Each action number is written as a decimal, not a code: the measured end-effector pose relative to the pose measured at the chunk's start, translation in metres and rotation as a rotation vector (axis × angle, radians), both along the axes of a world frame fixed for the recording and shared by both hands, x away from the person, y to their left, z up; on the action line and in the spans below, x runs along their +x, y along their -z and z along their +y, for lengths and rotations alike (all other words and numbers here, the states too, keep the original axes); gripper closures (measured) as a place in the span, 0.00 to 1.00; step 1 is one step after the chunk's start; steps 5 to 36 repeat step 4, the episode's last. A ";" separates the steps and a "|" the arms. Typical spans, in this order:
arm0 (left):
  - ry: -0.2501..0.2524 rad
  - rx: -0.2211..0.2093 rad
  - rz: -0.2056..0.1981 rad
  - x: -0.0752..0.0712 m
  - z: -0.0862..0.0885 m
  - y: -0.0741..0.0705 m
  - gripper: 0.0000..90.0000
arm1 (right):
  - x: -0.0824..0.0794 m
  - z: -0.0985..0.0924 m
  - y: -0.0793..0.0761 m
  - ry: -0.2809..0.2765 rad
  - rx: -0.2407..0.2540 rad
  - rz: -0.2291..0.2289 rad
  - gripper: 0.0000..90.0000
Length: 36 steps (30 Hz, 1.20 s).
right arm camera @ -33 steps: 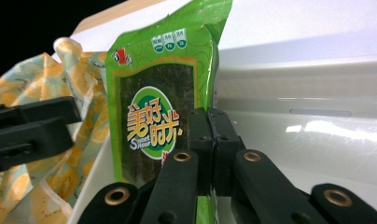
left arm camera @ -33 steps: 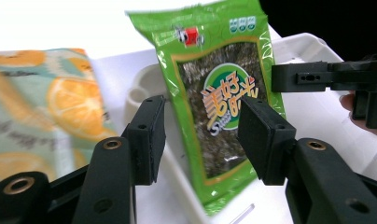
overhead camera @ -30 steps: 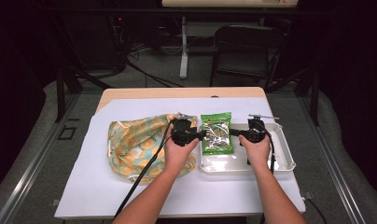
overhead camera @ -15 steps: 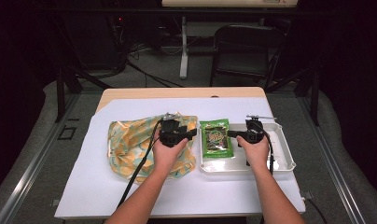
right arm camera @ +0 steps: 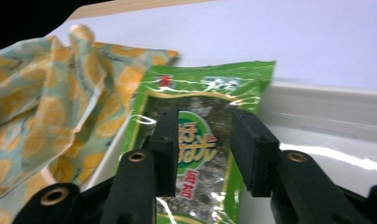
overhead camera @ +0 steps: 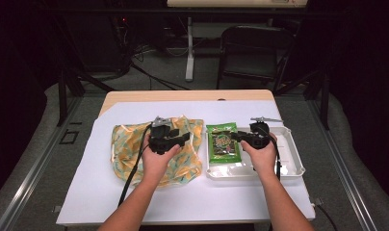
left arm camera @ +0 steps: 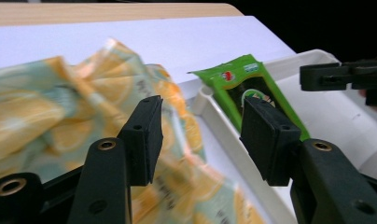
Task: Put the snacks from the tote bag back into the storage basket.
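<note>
Desk (overhead camera: 135, 202) under a white sheet. On its left half I see the orange-print fabric bag (overhead camera: 130, 144), crumpled and flat. Right of it, the white tray (overhead camera: 291, 166). The green snack packet (overhead camera: 222, 142) lies in the tray's left end, its near edge against the rim beside the bag.

My left gripper (overhead camera: 185, 138) hovers over the bag, jaws wide apart, nothing between them. My right gripper (overhead camera: 237, 136) sits at the packet's right edge; its jaws have just been opening, pads clear of the packet, gripping nothing.

No legible text on green packet (right arm camera: 196, 135)
</note>
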<state>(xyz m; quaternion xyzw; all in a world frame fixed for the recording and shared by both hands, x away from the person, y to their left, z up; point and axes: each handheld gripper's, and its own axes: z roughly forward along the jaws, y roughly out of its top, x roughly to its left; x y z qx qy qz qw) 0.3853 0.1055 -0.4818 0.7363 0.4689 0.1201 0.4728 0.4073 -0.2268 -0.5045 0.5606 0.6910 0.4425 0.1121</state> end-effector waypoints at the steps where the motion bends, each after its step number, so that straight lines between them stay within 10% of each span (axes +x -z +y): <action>1: 0.001 0.006 0.000 -0.002 0.006 -0.001 0.53 | -0.001 0.002 -0.002 -0.013 -0.008 -0.006 0.68; 4: -0.024 0.016 -0.011 -0.008 0.026 -0.002 0.53 | -0.006 0.010 -0.007 -0.050 -0.010 -0.029 0.65; 36: -0.024 0.016 -0.011 -0.008 0.026 -0.002 0.53 | -0.006 0.010 -0.007 -0.050 -0.010 -0.029 0.65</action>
